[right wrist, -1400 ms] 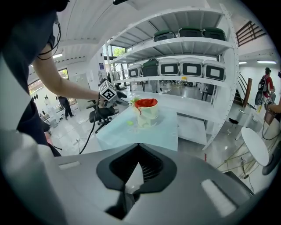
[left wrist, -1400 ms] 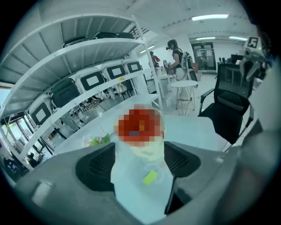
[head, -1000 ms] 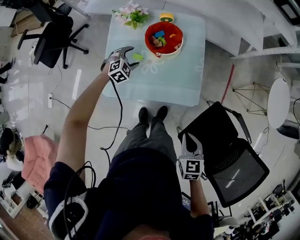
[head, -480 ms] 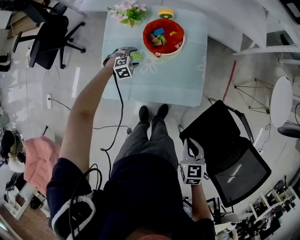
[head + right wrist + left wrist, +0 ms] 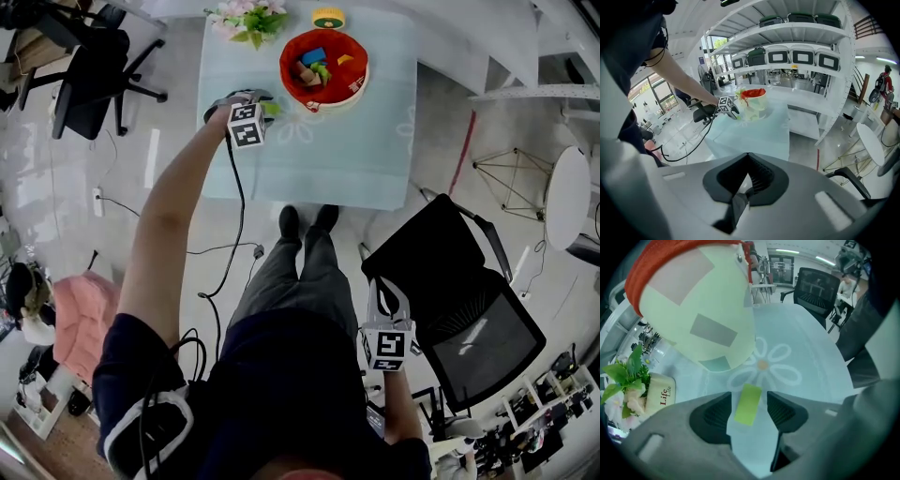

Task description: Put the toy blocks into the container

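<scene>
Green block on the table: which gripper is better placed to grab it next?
Left. The left gripper straddles the green block beside the container, its jaws closing but not yet touching it. The right gripper hangs shut, low and far from the table.

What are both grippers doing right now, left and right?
Left gripper: jaws closing around the light green block, not yet gripping it.
Right gripper: jaws shut, empty.

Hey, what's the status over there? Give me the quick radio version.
Left tool closing around green block, not gripping yet. Right tool shut, empty. Container close ahead, nothing in the way.
</scene>
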Available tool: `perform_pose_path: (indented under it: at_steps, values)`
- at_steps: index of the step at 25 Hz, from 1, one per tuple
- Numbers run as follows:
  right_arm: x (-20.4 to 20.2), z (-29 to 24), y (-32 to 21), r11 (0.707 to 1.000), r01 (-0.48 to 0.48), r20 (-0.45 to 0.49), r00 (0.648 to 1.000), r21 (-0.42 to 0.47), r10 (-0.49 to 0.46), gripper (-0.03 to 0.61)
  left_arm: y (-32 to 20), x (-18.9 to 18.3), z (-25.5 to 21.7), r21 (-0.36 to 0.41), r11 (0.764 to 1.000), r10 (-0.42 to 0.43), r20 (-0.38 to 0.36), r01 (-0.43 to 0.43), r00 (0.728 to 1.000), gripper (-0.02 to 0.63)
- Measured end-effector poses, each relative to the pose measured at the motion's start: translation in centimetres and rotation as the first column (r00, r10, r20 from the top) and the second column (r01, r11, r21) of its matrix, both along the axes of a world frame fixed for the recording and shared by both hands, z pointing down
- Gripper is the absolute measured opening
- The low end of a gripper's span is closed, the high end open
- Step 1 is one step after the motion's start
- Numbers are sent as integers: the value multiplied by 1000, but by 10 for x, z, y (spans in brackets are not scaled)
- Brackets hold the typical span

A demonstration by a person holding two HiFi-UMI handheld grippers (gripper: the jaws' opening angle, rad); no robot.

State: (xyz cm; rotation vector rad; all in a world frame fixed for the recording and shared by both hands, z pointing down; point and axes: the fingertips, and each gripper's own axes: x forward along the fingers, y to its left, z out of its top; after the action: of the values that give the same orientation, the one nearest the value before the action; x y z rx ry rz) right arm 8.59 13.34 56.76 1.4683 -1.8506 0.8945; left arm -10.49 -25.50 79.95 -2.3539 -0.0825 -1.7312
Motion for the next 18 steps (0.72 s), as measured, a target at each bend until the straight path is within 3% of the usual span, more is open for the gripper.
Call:
perform_pose_path:
  at_steps: [14,16,18]
  values:
    - [1,6,0,1000,-11,9,1000,-19,11,-2,4,4,5,-108,993,53,53,-47,997,192]
    - [1,6,1,1000,-13,11,1000,-20,13,-2,2,3,4,-110,993,55,60,-49,997,144]
    - [1,7,2,1000,-17,12,1000,-22,17,-2,1,3,4,-108,992,68,69,-60,995,143]
